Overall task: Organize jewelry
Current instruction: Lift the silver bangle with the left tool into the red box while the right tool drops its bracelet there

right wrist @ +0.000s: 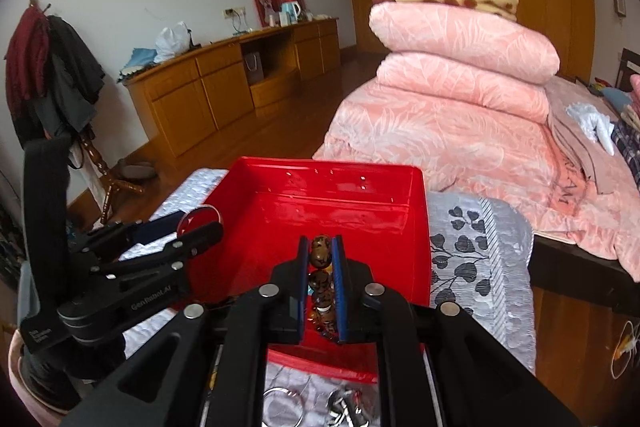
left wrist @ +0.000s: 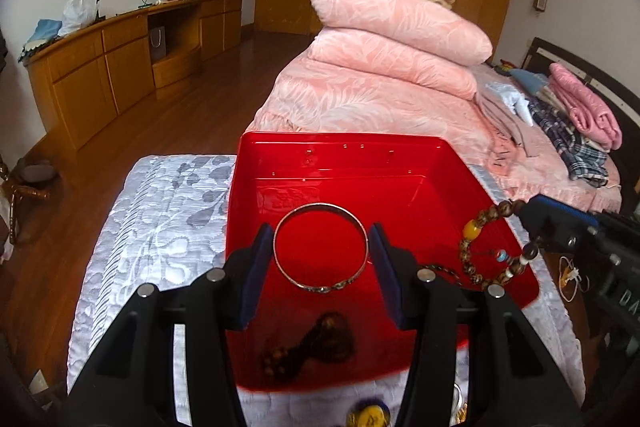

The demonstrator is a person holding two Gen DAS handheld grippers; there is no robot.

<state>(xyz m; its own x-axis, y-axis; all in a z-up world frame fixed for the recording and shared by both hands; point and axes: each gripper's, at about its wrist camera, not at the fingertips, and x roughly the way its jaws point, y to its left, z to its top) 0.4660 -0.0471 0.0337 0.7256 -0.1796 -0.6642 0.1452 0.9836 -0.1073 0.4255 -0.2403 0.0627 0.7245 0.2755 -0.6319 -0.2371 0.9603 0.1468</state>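
A red plastic tray (left wrist: 400, 163) sits on a silver-grey patterned cloth. My left gripper (left wrist: 320, 251) holds a silver bangle (left wrist: 320, 251) between its blue pads over the tray; it also shows in the right wrist view (right wrist: 176, 231), with the bangle (right wrist: 200, 213) at its tip. My right gripper (right wrist: 322, 267) is shut on a brown bead bracelet (right wrist: 321, 255) over the tray (right wrist: 352, 211). In the left wrist view that bracelet (left wrist: 486, 247), with an amber bead, hangs from the right gripper (left wrist: 536, 223). A dark bead string (left wrist: 308, 343) shows through the tray's near wall.
The grey cloth (left wrist: 160, 227) covers a low stand by a pink bed (left wrist: 380, 99) stacked with folded quilts. More jewelry lies in front of the tray: a metal ring (right wrist: 282, 403), a silver piece (right wrist: 348, 409), a yellow item (left wrist: 368, 417). A wooden cabinet (left wrist: 100, 67) lines the far wall.
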